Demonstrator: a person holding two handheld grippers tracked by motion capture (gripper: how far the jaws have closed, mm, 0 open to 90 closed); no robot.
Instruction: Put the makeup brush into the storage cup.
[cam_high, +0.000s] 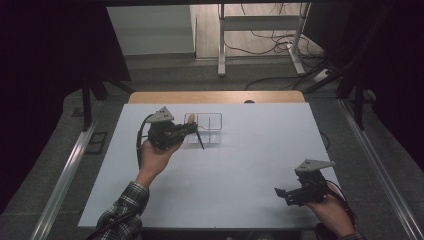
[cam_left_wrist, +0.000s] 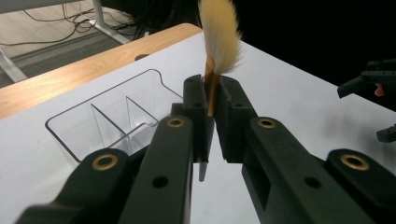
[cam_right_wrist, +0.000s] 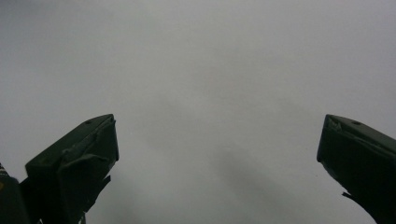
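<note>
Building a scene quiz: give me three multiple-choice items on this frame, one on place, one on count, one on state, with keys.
1. Where is the tray?
A. the table's far middle
B. near right corner
C. on the floor

2. How many compartments can be made out in the tray?
A. one
B. at least two
C. none

3. What is the left gripper doing?
A. hanging open
B. shut on the brush
C. shut on the tray

Key: 1 A, it sits toward the table's far edge; 2 B, clear dividers split it; 3 B, both jaws clamp the brush's ferrule, bristles up.

We wear a plaid sleeve on our left arm; each black tool carries brass rivets, a grey triangular plate and a dark cable
</note>
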